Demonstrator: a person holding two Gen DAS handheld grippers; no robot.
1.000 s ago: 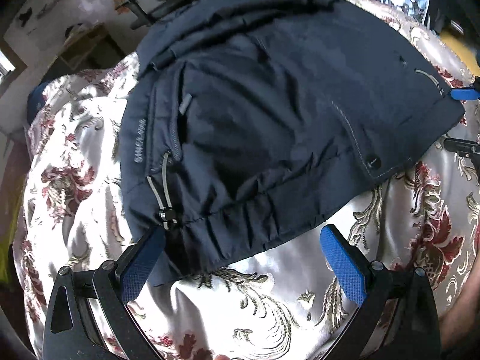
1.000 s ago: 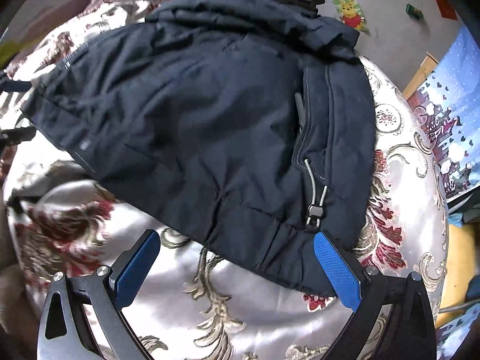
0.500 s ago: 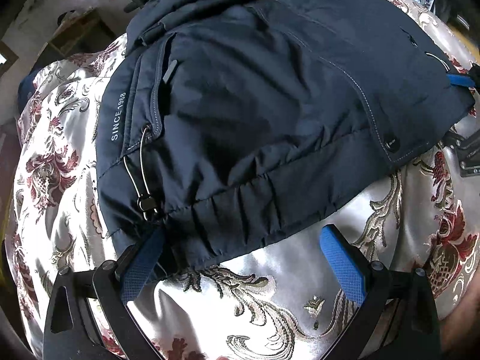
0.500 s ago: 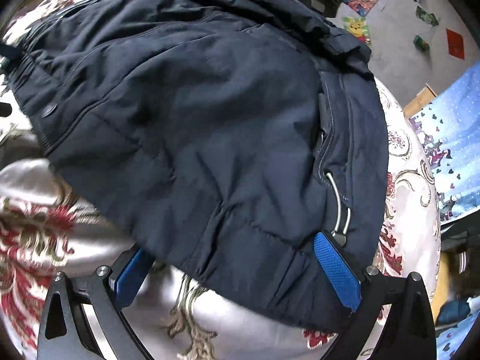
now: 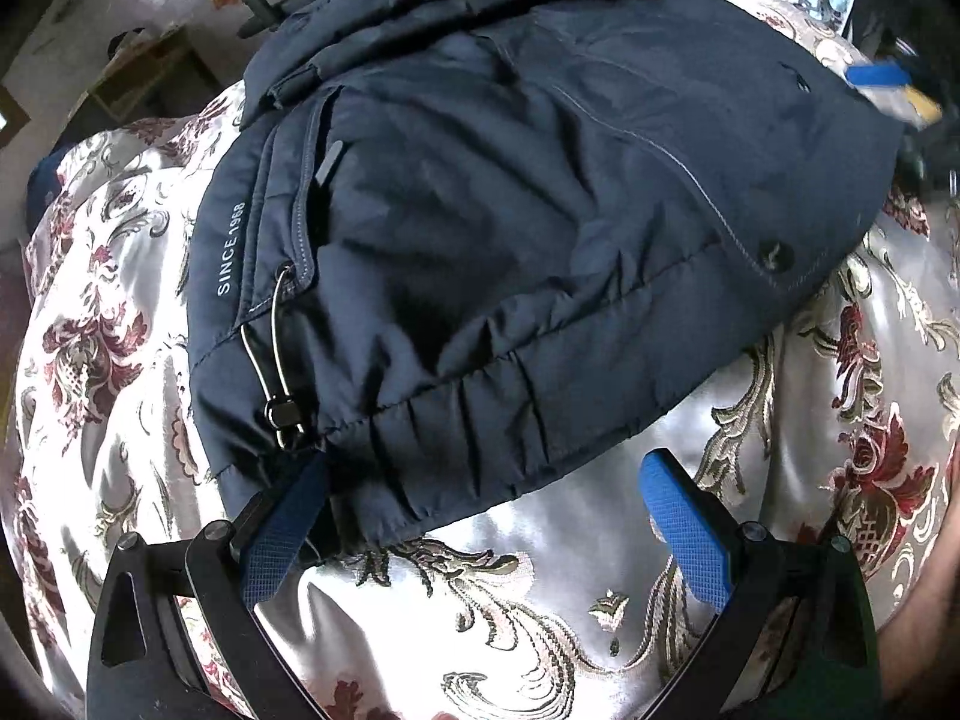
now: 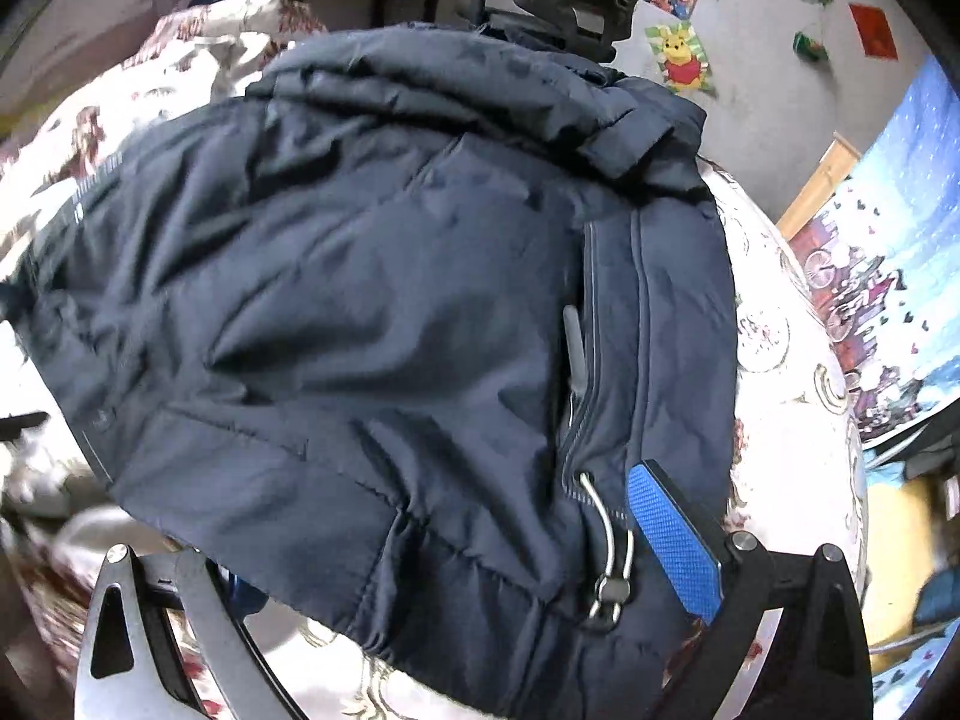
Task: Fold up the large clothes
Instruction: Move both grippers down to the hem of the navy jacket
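Both pairs of my fingers gape at the hem of the navy padded jacket [image 5: 540, 192] on the floral bedspread [image 5: 840, 420]: left gripper [image 5: 480, 516], right gripper [image 6: 384, 546]. Puffy, soft, slippery; I'd pinch the gathered hem corners. Since a second ago, both have closed in.
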